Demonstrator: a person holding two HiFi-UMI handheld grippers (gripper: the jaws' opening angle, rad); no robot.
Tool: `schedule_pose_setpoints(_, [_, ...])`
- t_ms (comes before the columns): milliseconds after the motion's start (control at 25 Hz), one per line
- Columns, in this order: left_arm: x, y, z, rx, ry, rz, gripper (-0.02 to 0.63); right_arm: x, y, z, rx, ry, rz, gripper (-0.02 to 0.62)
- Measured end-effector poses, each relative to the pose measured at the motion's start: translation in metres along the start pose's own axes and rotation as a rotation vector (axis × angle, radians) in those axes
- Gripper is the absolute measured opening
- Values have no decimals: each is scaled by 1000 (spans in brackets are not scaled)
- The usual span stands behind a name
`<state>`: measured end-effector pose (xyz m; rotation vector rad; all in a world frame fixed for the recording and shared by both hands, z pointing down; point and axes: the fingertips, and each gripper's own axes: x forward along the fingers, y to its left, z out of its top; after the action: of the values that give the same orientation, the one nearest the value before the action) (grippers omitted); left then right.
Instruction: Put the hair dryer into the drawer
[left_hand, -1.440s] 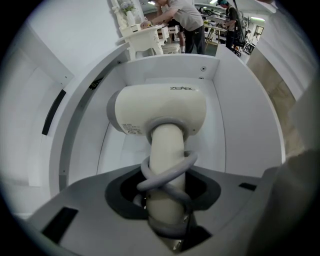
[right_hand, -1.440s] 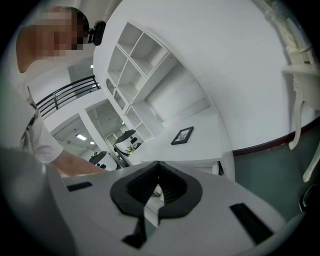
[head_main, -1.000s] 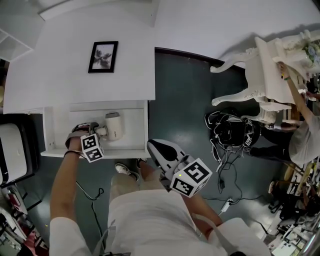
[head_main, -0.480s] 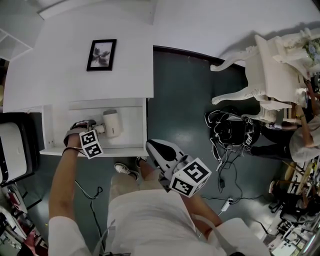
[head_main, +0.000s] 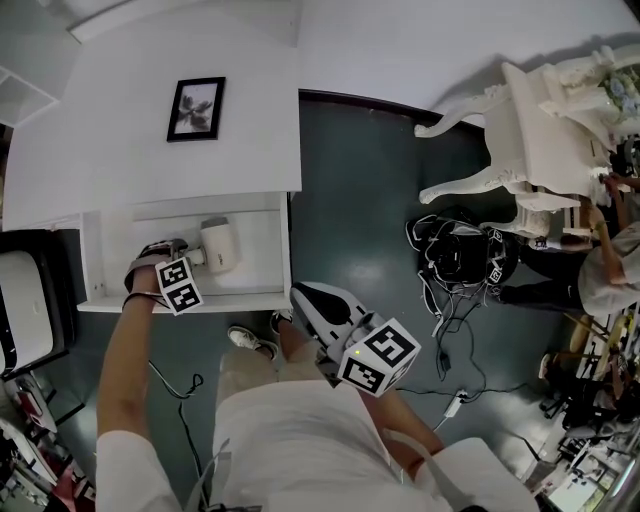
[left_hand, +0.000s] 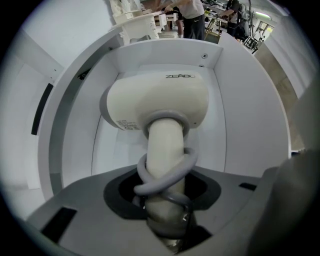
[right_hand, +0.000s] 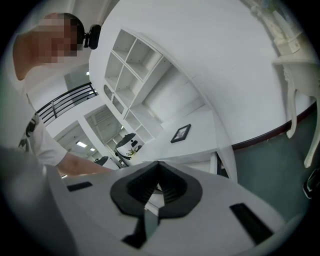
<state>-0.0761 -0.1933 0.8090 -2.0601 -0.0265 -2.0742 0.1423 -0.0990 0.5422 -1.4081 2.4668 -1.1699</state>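
Observation:
A cream hair dryer (head_main: 219, 245) lies inside the open white drawer (head_main: 180, 303); its head points toward the drawer's right side. My left gripper (head_main: 190, 258) points straight down into the drawer and is shut on the dryer's handle. In the left gripper view the hair dryer (left_hand: 156, 104) fills the middle, with its grey cord (left_hand: 167, 172) looped round the handle just above the jaws of the left gripper (left_hand: 165, 217). My right gripper (head_main: 303, 293) hovers over the dark floor to the right of the drawer. In its own view the right gripper (right_hand: 157, 192) is shut and holds nothing.
A framed picture (head_main: 195, 108) lies on the white desk top (head_main: 120, 170) above the drawer. A white ornate chair (head_main: 530, 140) and a tangle of black cables (head_main: 460, 260) are on the floor at right. Another person (head_main: 610, 275) stands at the far right.

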Motion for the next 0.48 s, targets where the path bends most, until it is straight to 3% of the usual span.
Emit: schedule_pose_setpoints(480, [3, 3, -1, -21, 9, -18, 187, 4, 1, -3, 2, -2, -13, 8])
